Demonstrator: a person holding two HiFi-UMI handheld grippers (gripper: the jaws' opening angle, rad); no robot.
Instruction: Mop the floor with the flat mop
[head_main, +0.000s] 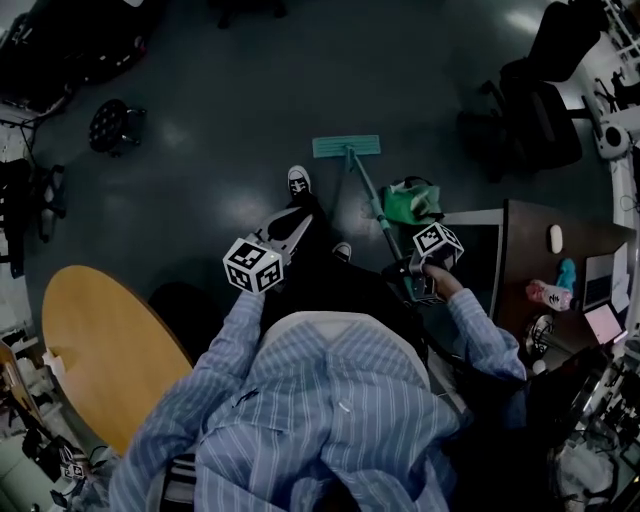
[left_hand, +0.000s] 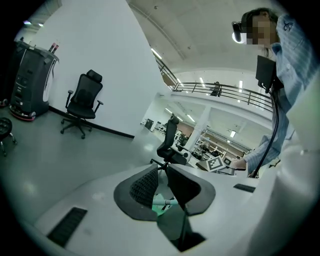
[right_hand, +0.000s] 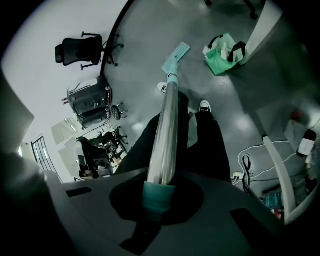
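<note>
The flat mop's teal head (head_main: 346, 147) lies flat on the dark floor ahead of the person's feet. Its metal handle (head_main: 372, 205) slopes back and to the right into my right gripper (head_main: 415, 275). In the right gripper view the handle (right_hand: 167, 120) runs from the mop head (right_hand: 175, 54) straight down into the right gripper (right_hand: 159, 194), whose jaws are shut around the handle's teal end cap (right_hand: 159, 196). My left gripper (head_main: 298, 228) hangs over the person's legs, left of the handle and apart from it. The left gripper (left_hand: 166, 169) has its ribbed pads (left_hand: 144, 186) meeting at the tips with nothing held.
A green bag (head_main: 411, 200) sits on the floor just right of the handle. A dark desk (head_main: 560, 262) with small items stands at the right, office chairs (head_main: 540, 110) behind it. A round wooden table (head_main: 100, 345) is at the near left, a stool base (head_main: 108, 125) far left.
</note>
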